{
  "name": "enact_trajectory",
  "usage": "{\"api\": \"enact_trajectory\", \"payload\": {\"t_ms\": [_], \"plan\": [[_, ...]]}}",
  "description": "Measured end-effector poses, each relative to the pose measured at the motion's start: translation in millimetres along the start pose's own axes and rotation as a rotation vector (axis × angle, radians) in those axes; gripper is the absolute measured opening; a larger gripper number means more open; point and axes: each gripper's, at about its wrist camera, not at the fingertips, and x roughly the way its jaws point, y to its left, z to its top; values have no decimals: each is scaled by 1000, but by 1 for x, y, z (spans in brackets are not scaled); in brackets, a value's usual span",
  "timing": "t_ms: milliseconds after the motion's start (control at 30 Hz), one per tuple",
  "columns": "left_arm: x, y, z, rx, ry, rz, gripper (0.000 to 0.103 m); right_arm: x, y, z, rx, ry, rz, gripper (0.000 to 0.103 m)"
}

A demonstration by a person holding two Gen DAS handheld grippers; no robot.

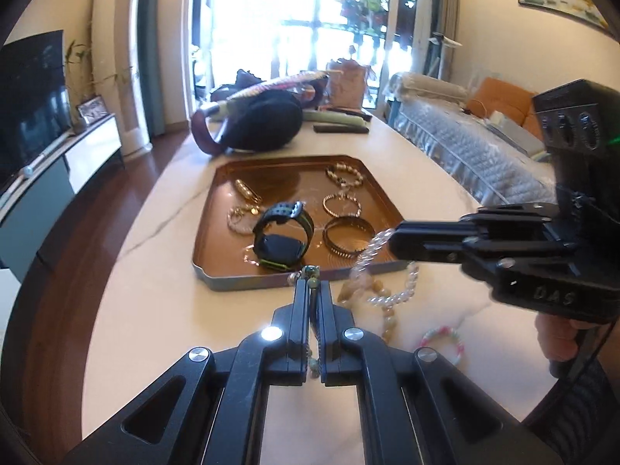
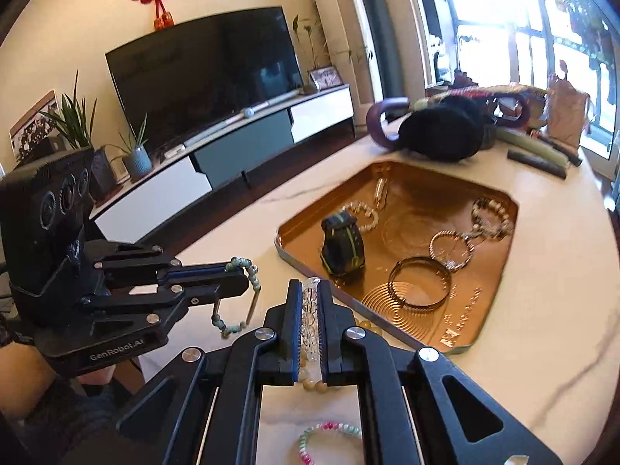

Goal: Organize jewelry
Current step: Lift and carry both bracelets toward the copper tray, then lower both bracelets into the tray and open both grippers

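On the pale bench (image 1: 155, 302), just near of the copper tray's (image 1: 205, 232) front rim, both grippers hang above the surface. The left gripper (image 1: 312, 283) has its jaws closed on a green bead bracelet (image 2: 248, 271), which dangles from the tips. The right gripper (image 2: 310, 290) has its jaws clamped on a clear bead bracelet (image 2: 310, 317). A watch (image 1: 281, 234) and several bangles (image 1: 347, 238) lie inside the tray. A pink-green bracelet (image 1: 443, 339) and what looks like an amber one (image 1: 389, 325) stay on the bench, with bare surface left of them.
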Motion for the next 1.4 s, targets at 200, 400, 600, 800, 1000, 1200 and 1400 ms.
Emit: {"api": "enact_trajectory", "payload": {"t_ms": [200,400,600,800,1000,1200,1400], "plan": [[-34,-4,22,-31,-75,-12,4,-47,4,18,12,-96,-19,7],[-65,-9,55,-53,-160,-34,4,-85,5,42,5,-166,-85,7],[-94,-11,108,-73,-290,-87,4,-115,7,73,5,-239,-144,7],[-90,2,141,-124,-358,-147,4,-125,6,103,18,-303,-191,7],[-32,16,152,-138,-291,-161,4,-93,-9,113,7,-281,-236,7],[55,35,152,-162,-147,-192,4,-46,-42,112,29,-207,-248,7],[134,47,132,-218,4,-184,4,6,-84,96,87,-105,-266,7]]}}
